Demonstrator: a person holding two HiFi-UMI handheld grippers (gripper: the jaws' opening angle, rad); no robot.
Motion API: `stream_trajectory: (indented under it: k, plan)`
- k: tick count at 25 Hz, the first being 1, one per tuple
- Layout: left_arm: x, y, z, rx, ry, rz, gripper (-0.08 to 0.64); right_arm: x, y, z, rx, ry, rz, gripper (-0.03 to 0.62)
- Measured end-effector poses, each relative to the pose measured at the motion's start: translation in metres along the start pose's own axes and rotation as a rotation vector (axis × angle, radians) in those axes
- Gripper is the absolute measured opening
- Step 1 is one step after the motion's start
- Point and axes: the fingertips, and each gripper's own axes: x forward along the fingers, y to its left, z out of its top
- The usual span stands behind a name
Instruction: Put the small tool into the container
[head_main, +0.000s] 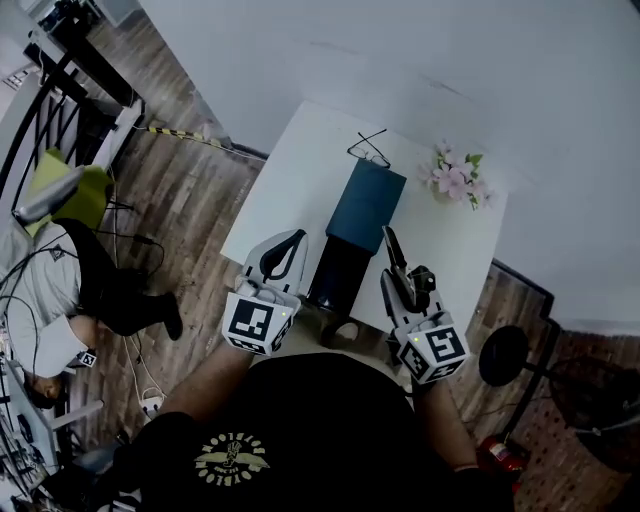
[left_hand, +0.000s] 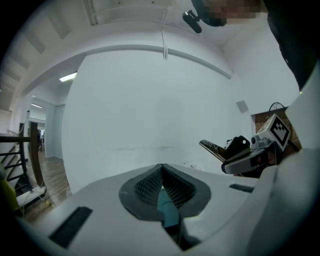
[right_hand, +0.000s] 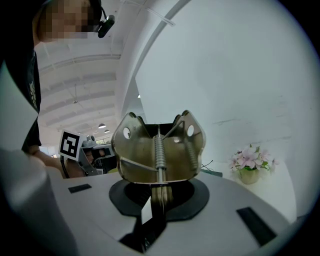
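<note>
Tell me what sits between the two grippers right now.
In the head view, the dark near end of the teal container lies between the left gripper and the right gripper, which grips a metal clip.

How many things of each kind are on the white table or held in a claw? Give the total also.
Teal case: 1
Black container: 1
Eyeglasses: 1
Pot of pink flowers: 1
Metal spring clip (held): 1
Total: 5

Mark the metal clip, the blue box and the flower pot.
metal clip (right_hand: 159, 150), right gripper view, on its central spring.
blue box (head_main: 367, 203), head view, middle of its top face.
flower pot (right_hand: 248, 175), right gripper view, on the pot's body below the blossoms.
</note>
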Motion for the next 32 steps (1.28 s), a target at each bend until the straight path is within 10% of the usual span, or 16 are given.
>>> stream_trajectory:
  k: [32]
  plan:
    - [0.089,0.046,-0.009,0.048,0.002,-0.320,0.006,0.084,-0.023,-0.150,0.220,0.275,-0.201,0.055]
